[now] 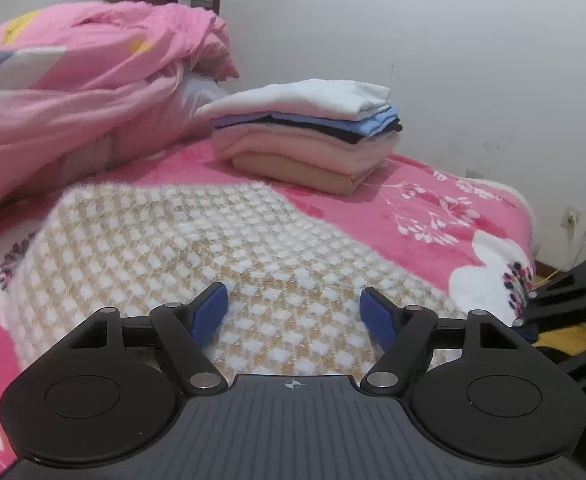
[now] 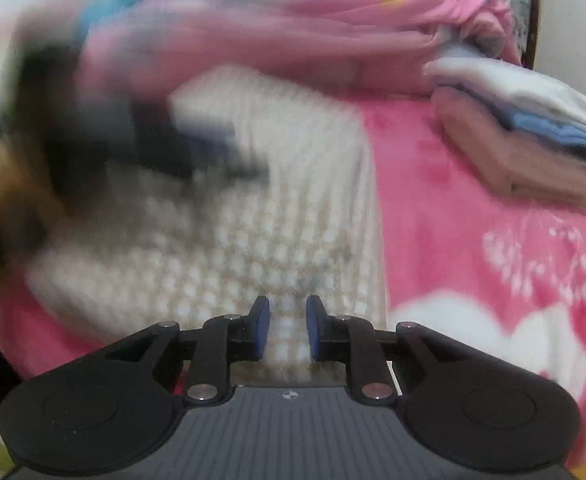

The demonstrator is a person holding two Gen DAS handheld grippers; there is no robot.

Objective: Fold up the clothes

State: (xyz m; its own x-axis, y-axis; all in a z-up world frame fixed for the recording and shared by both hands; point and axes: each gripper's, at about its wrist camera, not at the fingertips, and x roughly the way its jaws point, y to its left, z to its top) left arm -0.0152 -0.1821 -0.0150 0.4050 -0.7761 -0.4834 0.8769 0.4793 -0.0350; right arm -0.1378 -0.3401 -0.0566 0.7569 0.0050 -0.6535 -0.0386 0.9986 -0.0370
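A cream and tan checked knit sweater (image 1: 173, 240) lies spread flat on the pink flowered bedspread (image 1: 413, 208). My left gripper (image 1: 293, 300) hovers over the sweater's near part, jaws wide open, nothing between the blue pads. In the right wrist view, which is blurred, the same sweater (image 2: 277, 184) fills the middle. My right gripper (image 2: 287, 312) stands at its near edge with a narrow gap between the pads; knit fabric shows in that gap, but the pads do not look pressed on it. The dark blur over the sweater's left is the left gripper (image 2: 133, 140).
A stack of folded clothes (image 1: 309, 128), white on top, sits on the bed behind the sweater, at the right in the right wrist view (image 2: 525, 132). A bunched pink quilt (image 1: 73, 80) lies along the back left. The bed's edge (image 1: 529, 240) drops off at the right by a white wall.
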